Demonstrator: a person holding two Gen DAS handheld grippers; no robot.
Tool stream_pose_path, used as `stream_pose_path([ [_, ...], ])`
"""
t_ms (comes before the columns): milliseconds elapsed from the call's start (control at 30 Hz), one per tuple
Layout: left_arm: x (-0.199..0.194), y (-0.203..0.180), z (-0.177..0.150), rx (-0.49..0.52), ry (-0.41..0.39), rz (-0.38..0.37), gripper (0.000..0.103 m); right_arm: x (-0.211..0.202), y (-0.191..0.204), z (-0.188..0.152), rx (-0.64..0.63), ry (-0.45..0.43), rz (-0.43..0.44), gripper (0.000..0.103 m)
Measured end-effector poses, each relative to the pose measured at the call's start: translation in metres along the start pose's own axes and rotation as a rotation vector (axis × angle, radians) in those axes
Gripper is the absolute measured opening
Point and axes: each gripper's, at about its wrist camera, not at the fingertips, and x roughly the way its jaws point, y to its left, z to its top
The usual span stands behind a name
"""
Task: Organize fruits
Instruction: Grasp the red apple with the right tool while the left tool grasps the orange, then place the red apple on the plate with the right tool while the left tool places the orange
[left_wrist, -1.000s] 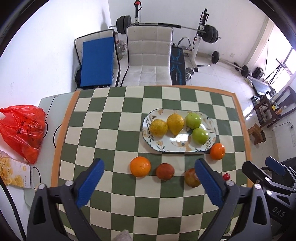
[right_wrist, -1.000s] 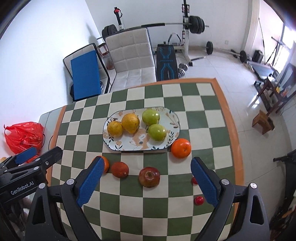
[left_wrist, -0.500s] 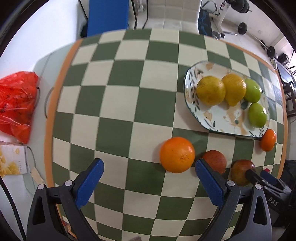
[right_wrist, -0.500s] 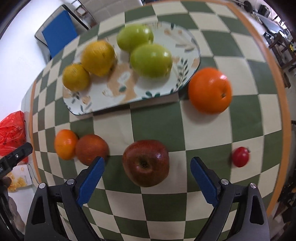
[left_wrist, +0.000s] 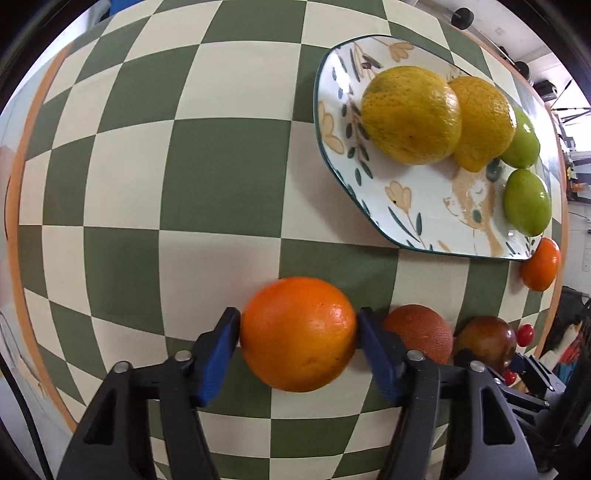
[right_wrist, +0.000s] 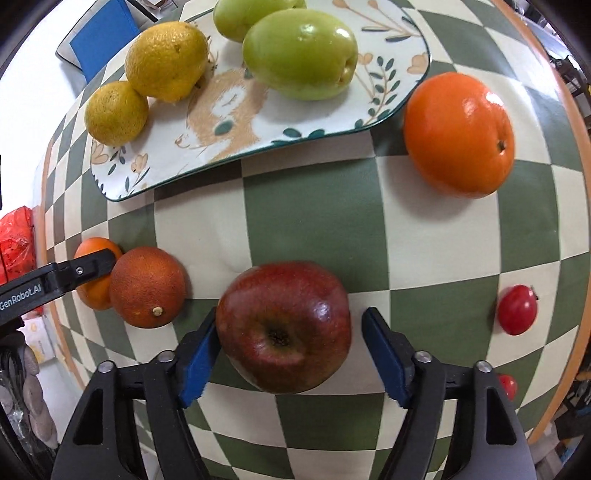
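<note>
In the left wrist view my left gripper (left_wrist: 299, 321) is shut on a bright orange (left_wrist: 297, 334) resting on the checked tablecloth; both blue pads press its sides. In the right wrist view my right gripper (right_wrist: 291, 321) is open around a dark red apple (right_wrist: 283, 326): the left pad touches it and a gap shows at the right pad. The oval flowered plate (left_wrist: 332, 155) (right_wrist: 258, 151) holds two yellow citrus (left_wrist: 412, 114) (right_wrist: 166, 61) and two green fruits (left_wrist: 528, 203) (right_wrist: 301, 53). A reddish-brown orange (left_wrist: 419, 332) (right_wrist: 147, 286) lies between the two gripped fruits.
Another orange (right_wrist: 460, 134) (left_wrist: 541, 264) sits on the cloth by the plate's right end. Two cherry tomatoes (right_wrist: 517, 310) lie near the table's right edge. A red plastic bag (right_wrist: 16, 240) is off the table's left side. The orange-trimmed table edge (right_wrist: 576, 295) runs close on the right.
Both grippers dropped from high above the table to fruit level. The left one shut on the bright orange. The right one narrowed around the apple.
</note>
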Motion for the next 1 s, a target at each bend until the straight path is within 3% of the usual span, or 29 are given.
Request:
stream_pose_path([
  [33,-0.001,-0.002,-0.004,0.008,-0.006,0.011,0.062,-0.001,0.001,0.0,-0.004,0.005,0.011,0.068],
  [267,-0.002,0.002,-0.066,-0.037,0.033,-0.06,0.062,-0.004,0.006,-0.029,-0.063,0.042,0.026,0.068],
  [433,0.02,0.002,-0.1,-0.069,0.083,-0.085,0.062,-0.008,0.01,-0.044,-0.093,0.032,0.033,0.067],
  [833,0.024,-0.015,-0.116,-0.043,0.046,-0.033,0.061,0.006,0.015,-0.037,-0.089,0.029,0.005,0.066],
  [1000,-0.011,-0.031,-0.112,-0.054,0.002,-0.088,0.061,0.002,0.01,-0.046,-0.024,0.039,0.088,0.065],
])
